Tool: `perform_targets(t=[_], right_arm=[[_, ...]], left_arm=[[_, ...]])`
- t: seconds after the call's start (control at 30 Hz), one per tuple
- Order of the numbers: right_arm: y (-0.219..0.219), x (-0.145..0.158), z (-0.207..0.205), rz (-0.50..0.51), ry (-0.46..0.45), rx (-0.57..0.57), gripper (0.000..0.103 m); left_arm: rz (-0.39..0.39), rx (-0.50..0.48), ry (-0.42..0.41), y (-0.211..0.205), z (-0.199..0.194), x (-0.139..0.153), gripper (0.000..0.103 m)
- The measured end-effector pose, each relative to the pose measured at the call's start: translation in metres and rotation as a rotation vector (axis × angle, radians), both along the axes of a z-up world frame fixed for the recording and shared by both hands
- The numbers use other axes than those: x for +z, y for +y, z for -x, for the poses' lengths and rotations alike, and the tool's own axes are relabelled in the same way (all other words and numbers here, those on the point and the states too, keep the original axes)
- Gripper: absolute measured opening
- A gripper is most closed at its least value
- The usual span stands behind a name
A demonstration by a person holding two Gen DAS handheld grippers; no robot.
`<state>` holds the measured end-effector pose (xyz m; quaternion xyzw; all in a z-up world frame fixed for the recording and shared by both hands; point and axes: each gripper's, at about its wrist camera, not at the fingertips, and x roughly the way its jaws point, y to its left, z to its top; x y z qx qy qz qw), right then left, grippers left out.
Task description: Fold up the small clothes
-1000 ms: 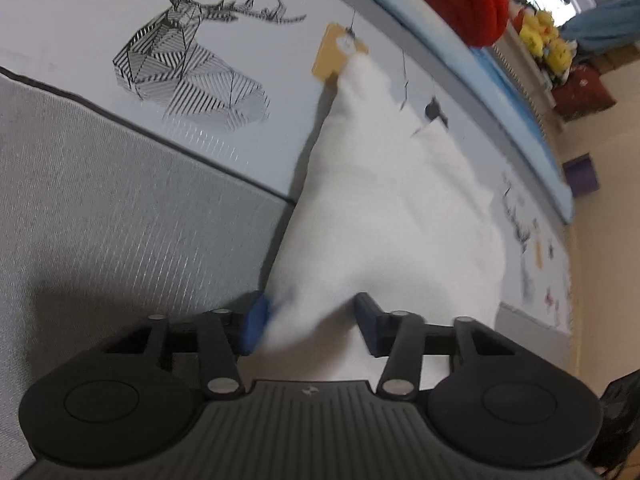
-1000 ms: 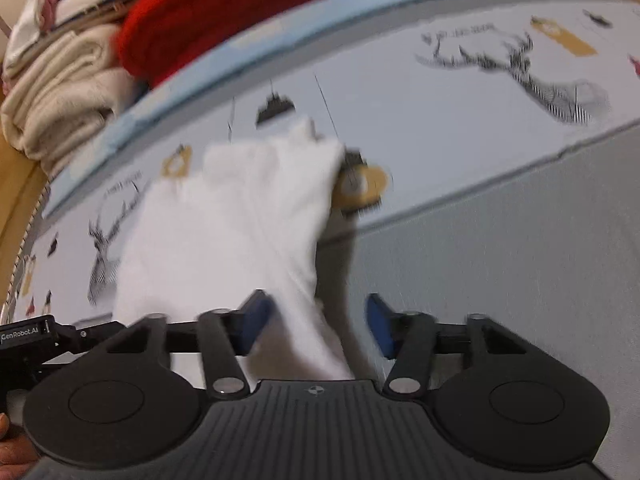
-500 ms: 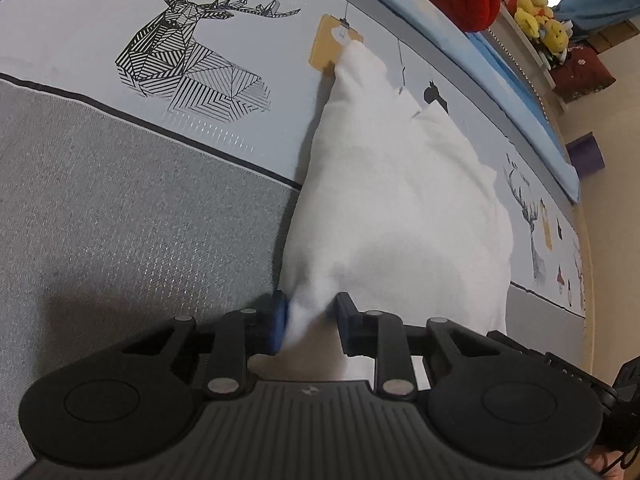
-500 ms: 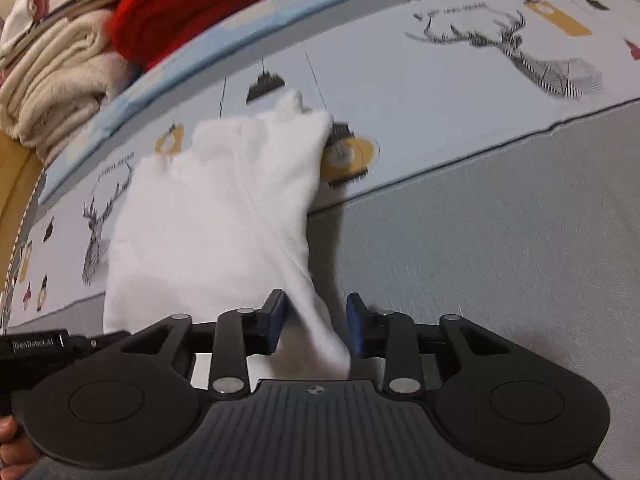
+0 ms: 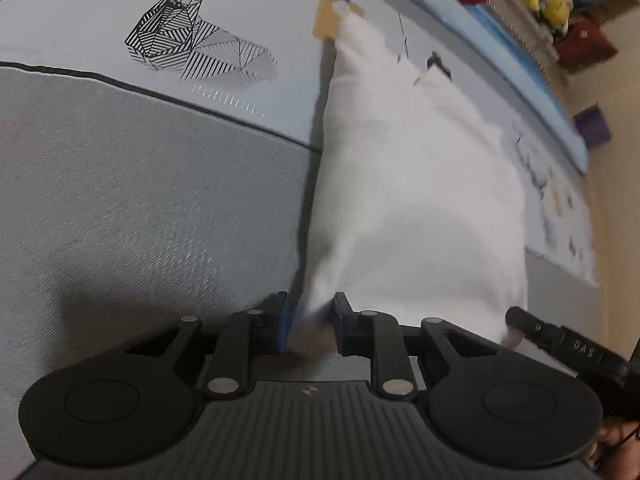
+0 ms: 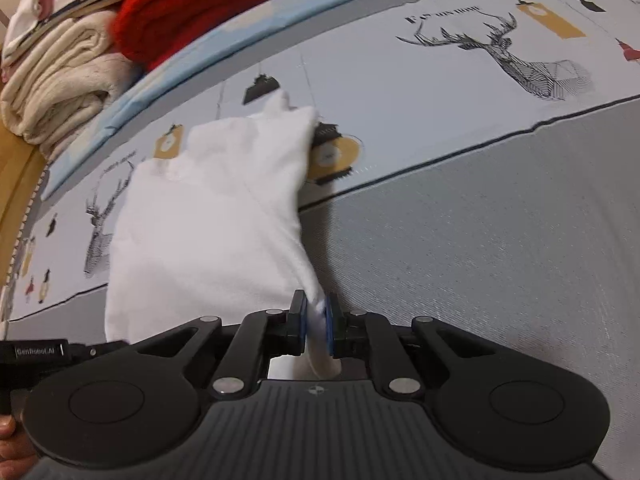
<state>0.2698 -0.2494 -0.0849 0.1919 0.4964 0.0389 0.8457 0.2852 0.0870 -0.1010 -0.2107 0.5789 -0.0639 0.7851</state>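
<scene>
Left gripper (image 5: 310, 322) and right gripper (image 6: 316, 326) have just been closing; each now pinches a near corner of the small white cotton garment (image 6: 208, 220), which lies on the grey printed bedspread (image 6: 480, 240). Left bite appears shallow through blur; lifting unevenly could slip it. Far end may drag and bunch.

Both fingers (image 6: 297, 322) closed, seemingly pinching garment (image 6: 208, 232).

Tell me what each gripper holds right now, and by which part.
Both hold the white garment. The left gripper pinches one near corner of its edge, the right gripper the other; both have just been closing on the cloth.
</scene>
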Motion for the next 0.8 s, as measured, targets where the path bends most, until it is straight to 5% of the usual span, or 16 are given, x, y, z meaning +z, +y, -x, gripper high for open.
perform_targets(t=[0.2,0.27,0.4,0.57,0.8], right_arm=[[-0.007,-0.010,0.008,0.055,0.091,-0.016,0.021],[-0.007,0.002,0.016,0.085,0.051,-0.020,0.024],[-0.005,0.044,0.044,0.250,-0.138,-0.047,0.027],[-0.008,0.107,0.111,0.247,-0.469,-0.047,0.058],[-0.008,0.148,0.208,0.228,-0.655,-0.065,0.070]], left_arm=[[-0.148,-0.073,-0.078,-0.009,0.023,0.022,0.025],[-0.276,-0.095,-0.170,-0.014,0.036,0.044,0.037],[-0.432,-0.100,-0.397,-0.021,0.075,0.099,0.082],[-0.511,-0.101,-0.655,-0.041,0.138,0.153,0.103],[-0.490,-0.121,-0.846,-0.078,0.235,0.181,0.103]])
